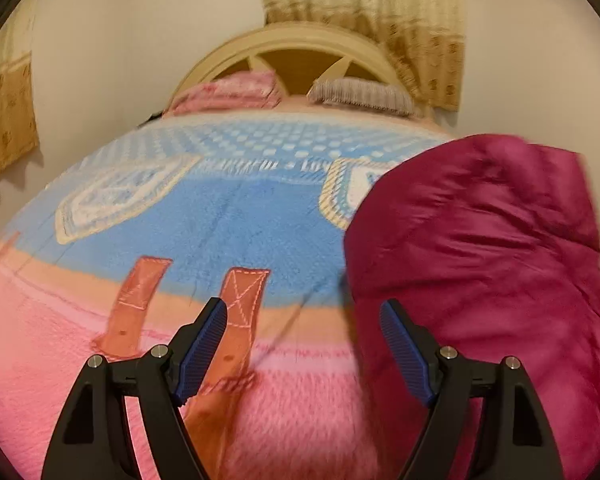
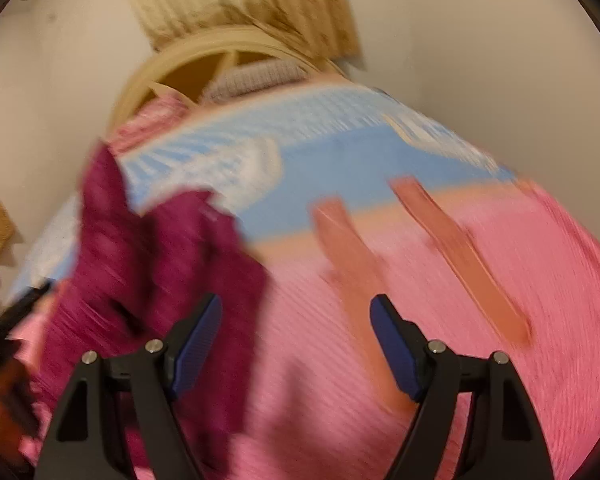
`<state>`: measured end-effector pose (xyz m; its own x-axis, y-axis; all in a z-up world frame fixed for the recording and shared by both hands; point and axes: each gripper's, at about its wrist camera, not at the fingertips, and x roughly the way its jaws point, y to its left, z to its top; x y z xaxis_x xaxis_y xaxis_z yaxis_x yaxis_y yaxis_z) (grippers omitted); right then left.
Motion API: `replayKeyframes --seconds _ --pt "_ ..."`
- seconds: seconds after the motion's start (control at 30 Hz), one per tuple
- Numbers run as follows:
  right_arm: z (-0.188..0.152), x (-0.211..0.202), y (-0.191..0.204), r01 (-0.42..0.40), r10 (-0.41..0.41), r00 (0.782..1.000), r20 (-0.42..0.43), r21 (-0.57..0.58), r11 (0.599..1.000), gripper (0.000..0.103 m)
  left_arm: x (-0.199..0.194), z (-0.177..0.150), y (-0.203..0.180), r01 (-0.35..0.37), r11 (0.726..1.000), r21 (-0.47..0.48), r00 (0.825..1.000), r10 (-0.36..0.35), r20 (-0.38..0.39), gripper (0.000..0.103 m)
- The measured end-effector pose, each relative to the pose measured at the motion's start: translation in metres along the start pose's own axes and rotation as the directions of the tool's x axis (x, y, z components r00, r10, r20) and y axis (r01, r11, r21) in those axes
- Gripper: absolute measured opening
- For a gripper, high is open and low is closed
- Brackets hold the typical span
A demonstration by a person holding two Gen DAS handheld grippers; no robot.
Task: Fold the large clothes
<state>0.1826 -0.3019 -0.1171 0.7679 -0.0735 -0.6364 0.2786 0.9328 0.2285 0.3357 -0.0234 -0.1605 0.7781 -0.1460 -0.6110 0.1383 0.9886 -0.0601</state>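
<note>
A large magenta garment (image 1: pixel 480 264) lies bunched on the bed at the right of the left wrist view, and its edge reaches just behind the right finger. My left gripper (image 1: pixel 304 312) is open above the pink and blue blanket (image 1: pixel 236 216), with nothing between its blue pads. In the blurred right wrist view the same magenta garment (image 2: pixel 160 264) sits crumpled at the left, beside and behind the left finger. My right gripper (image 2: pixel 296 308) is open over the pink part of the blanket (image 2: pixel 500 280) with nothing between its pads.
A cream arched headboard (image 1: pixel 300 46) stands at the far end with a pink pillow (image 1: pixel 228 92) and a grey striped pillow (image 1: pixel 360 94). Beige curtains (image 1: pixel 380 20) hang behind on a pale wall. A dark blurred shape (image 2: pixel 4 360) shows at the left edge.
</note>
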Motion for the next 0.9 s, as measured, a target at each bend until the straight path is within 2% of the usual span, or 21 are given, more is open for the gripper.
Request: replayKeyframes --seconds 0.1,0.2,0.33,0.4,0.53,0.7,0.9 --pt "0.028 -0.003 0.042 -0.067 0.069 0.997 0.033 -0.054 0.996 0.079 0.019 -0.004 -0.016 0.036 0.999 -0.001 0.998 -0.036 -0.049 0.079" --pt "0.052 0.003 0.090 -0.150 0.153 0.988 0.027 -0.099 0.984 0.075 0.013 -0.007 -0.049 0.070 0.996 0.050 0.997 -0.069 -0.026 0.079" --pt "0.062 0.037 0.120 -0.138 0.139 0.990 0.002 -0.110 0.984 0.066 -0.010 -0.012 -0.078 0.086 0.984 0.154 0.995 -0.091 0.028 0.079" --pt "0.059 0.060 0.119 -0.085 0.083 0.996 -0.016 -0.106 0.991 0.060 -0.016 -0.010 -0.081 0.084 0.981 0.175 0.994 -0.094 0.049 0.079" --pt "0.039 0.090 0.085 -0.008 0.005 0.998 -0.066 -0.049 0.999 0.059 -0.012 -0.004 -0.080 0.074 0.979 0.190 0.995 -0.085 0.050 0.080" --pt "0.021 0.100 0.066 0.026 -0.030 0.995 -0.094 -0.040 0.999 0.060 0.010 0.007 -0.083 0.087 0.981 0.174 0.996 -0.090 0.013 0.080" --pt "0.017 0.106 0.056 0.052 -0.055 0.994 -0.096 -0.036 0.998 0.060 0.021 0.002 -0.089 0.115 0.979 0.167 0.993 -0.113 -0.024 0.081"
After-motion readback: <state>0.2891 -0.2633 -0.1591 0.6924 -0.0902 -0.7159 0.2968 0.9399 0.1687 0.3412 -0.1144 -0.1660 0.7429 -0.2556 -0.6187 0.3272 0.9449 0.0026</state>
